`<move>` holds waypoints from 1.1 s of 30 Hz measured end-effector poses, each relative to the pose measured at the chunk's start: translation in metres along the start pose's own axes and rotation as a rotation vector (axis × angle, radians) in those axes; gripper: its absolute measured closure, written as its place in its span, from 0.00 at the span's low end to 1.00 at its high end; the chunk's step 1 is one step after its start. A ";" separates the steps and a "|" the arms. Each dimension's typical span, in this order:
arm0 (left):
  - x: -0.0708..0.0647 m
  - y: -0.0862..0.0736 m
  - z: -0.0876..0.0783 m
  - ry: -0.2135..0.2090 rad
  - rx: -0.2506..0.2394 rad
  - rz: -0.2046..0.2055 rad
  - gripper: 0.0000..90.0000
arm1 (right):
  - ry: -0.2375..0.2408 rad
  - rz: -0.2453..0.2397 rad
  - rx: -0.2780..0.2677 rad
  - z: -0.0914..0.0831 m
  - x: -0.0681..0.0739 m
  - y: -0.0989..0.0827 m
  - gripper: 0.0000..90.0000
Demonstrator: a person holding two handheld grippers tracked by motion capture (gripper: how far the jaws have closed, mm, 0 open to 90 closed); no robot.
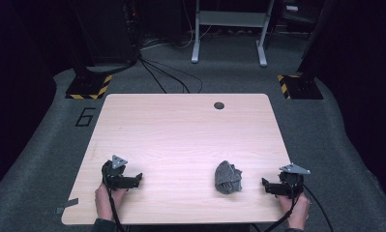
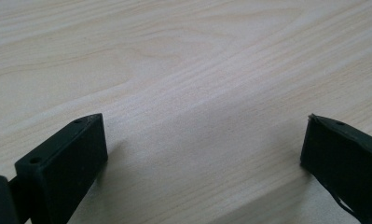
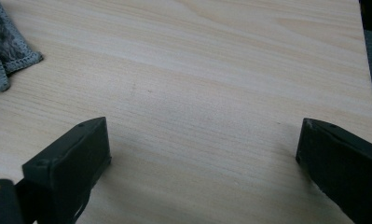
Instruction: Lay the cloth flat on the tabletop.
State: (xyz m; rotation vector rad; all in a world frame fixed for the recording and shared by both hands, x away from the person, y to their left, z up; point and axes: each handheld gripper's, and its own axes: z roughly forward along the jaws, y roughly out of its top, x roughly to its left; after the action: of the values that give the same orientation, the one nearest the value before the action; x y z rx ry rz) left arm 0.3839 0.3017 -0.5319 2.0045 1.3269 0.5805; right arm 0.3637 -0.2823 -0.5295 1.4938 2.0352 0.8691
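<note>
- The grey knitted cloth (image 1: 228, 177) lay bunched on the wooden table (image 1: 181, 130), just inboard of the right gripper (image 1: 265, 185) and well apart from the left gripper (image 1: 139, 178) — touched by neither.
- The right gripper rested near the table's near right corner, jaws wide apart and empty; the cloth's hemmed edge (image 3: 6, 51) sat off to one side of them, likely its nearest pick.
- The left gripper (image 2: 202, 154) sat low over bare wood, jaws spread with nothing between — seemingly parked, ready.

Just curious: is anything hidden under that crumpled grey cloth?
The grey cloth lies bunched on the wooden table. Bare wood surrounds it; whatever its folds cover cannot be seen.
</note>
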 end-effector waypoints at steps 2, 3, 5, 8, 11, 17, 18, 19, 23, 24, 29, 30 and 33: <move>0.000 0.000 0.000 0.000 0.000 0.000 0.00 | 0.000 0.001 0.000 0.000 0.000 0.000 0.02; 0.000 0.000 0.000 0.000 0.000 -0.001 0.00 | 0.000 0.001 0.000 0.000 0.000 0.000 0.02; 0.000 0.000 0.000 0.000 0.000 0.000 0.00 | -0.001 0.003 -0.001 0.000 0.000 0.000 0.02; 0.000 0.000 0.000 0.001 0.000 0.000 0.00 | -0.003 0.003 -0.004 0.000 0.001 0.000 0.03; 0.000 0.000 0.000 0.002 0.000 -0.001 0.00 | 0.003 -0.005 -0.002 0.000 0.000 0.000 0.04; 0.000 0.000 0.000 0.003 0.000 -0.002 0.00 | 0.008 -0.014 -0.009 -0.001 0.001 0.000 0.04; 0.000 0.000 0.000 0.003 0.000 -0.002 0.00 | 0.005 -0.017 -0.008 -0.001 0.002 0.000 0.04; 0.000 0.000 0.000 0.003 0.000 -0.003 0.00 | 0.005 -0.017 -0.008 -0.001 0.002 0.000 0.04; 0.000 0.000 0.000 0.003 0.000 -0.003 0.00 | 0.008 -0.017 -0.007 -0.001 0.001 0.000 0.02; 0.000 0.000 0.000 0.003 0.000 -0.003 0.00 | 0.003 -0.016 0.002 -0.001 0.002 0.000 0.02; 0.000 0.000 0.000 0.003 0.000 -0.002 0.00 | 0.016 -0.004 0.021 0.000 0.001 0.003 0.00; 0.000 0.000 0.000 0.003 0.000 -0.002 0.00 | 0.020 0.007 0.014 -0.001 0.001 0.003 0.00; 0.000 0.000 0.000 0.003 0.000 -0.003 0.00 | 0.040 0.028 0.009 -0.004 0.003 0.004 0.00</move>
State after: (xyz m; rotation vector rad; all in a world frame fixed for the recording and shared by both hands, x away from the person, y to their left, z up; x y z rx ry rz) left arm 0.3839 0.3014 -0.5319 2.0022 1.3316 0.5828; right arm 0.3628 -0.2795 -0.5241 1.5245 2.0540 0.9087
